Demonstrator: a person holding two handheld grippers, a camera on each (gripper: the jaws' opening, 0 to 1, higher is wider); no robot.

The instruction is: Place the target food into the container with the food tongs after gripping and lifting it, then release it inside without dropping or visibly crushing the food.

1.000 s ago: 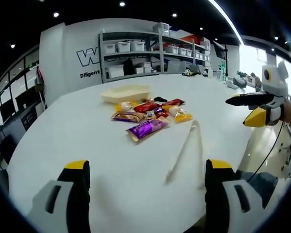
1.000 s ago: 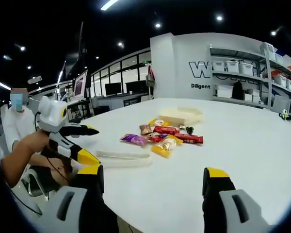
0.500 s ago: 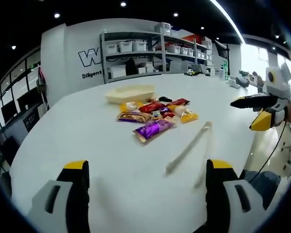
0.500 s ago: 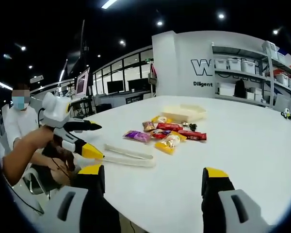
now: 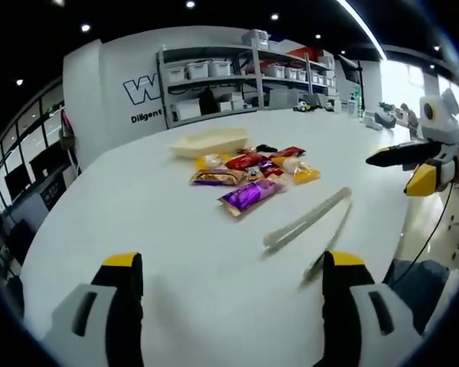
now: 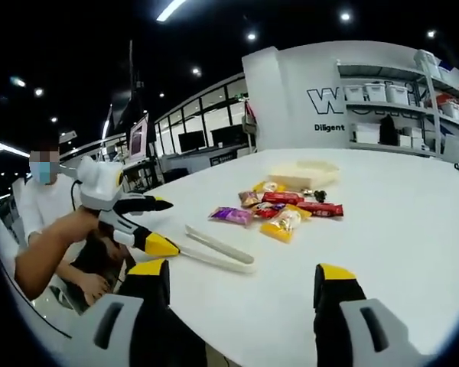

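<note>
Just past the snack pile (image 5: 252,172), tongs (image 5: 310,222) lie spread and flat, so a sloppy open-jawed grab could skid them off the table (image 5: 138,222)

Left gripper (image 5: 228,306): grey jaws, yellow-capped tips, lower frame. Right gripper (image 6: 241,306): same grey bodies, yellow caps. Seen from opposite view: white housing, black and yellow fingers, thin black cable at right edge.

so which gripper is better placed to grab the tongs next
Left, probably. In the right gripper view the left gripper sits open right at the near end of the tongs on the table. In the left gripper view the right gripper hangs off past the table edge.
</note>
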